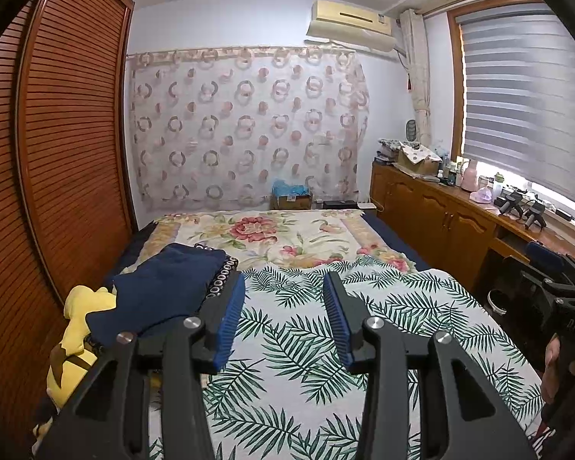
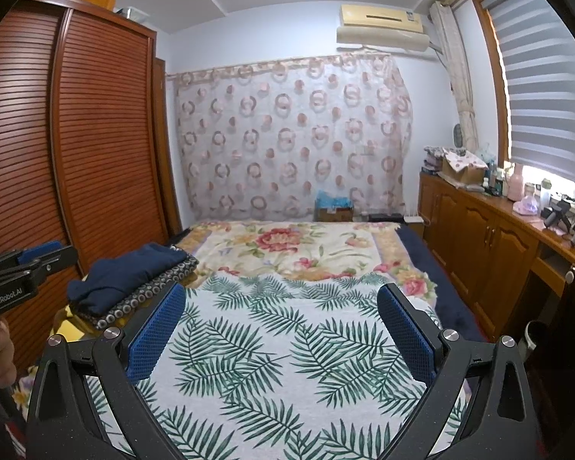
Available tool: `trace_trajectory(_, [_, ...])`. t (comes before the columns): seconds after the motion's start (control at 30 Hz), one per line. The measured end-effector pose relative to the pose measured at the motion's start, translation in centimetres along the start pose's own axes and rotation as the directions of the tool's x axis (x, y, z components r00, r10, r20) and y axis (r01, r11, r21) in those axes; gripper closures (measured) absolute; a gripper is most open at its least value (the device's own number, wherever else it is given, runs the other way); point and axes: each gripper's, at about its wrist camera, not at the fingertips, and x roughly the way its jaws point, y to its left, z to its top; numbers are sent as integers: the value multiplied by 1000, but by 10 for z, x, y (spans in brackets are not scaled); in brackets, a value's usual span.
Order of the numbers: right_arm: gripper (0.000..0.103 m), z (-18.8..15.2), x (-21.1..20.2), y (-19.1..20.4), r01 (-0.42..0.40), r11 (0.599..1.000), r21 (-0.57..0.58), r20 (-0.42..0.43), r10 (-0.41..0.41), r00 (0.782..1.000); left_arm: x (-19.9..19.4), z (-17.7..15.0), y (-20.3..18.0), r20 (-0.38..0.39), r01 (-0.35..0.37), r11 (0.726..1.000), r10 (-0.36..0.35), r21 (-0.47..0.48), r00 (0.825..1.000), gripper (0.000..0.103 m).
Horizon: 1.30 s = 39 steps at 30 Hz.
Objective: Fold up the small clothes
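Observation:
A folded navy garment (image 1: 165, 287) (image 2: 130, 272) lies on a black ring-patterned garment (image 1: 222, 272) (image 2: 153, 291) at the bed's left side. A yellow garment (image 1: 80, 329) lies beside them. My left gripper (image 1: 283, 295) hovers open over the palm-leaf bedspread (image 1: 306, 364), just right of the pile, with nothing between its blue pads (image 1: 230, 322). My right gripper (image 2: 281, 295) is wide open over the same bedspread (image 2: 272, 345), also holding nothing. Each gripper shows at the edge of the other's view: the right gripper (image 1: 563, 299), held by a hand, and the left gripper (image 2: 23, 264).
A louvred wooden wardrobe (image 1: 57, 153) runs along the bed's left side. A floral blanket (image 1: 280, 234) covers the far half of the bed. Wooden cabinets (image 2: 490, 253) with bottles and boxes stand on the right under a blinded window. A bin (image 2: 533, 337) sits on the floor.

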Motion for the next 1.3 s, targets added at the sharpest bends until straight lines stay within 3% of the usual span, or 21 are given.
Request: trace_trajectory(1.3, [1,-2,0,-2,1,1000,7,1,-1,1000,0,0,0,1,-3,1000,3,2,1000,60])
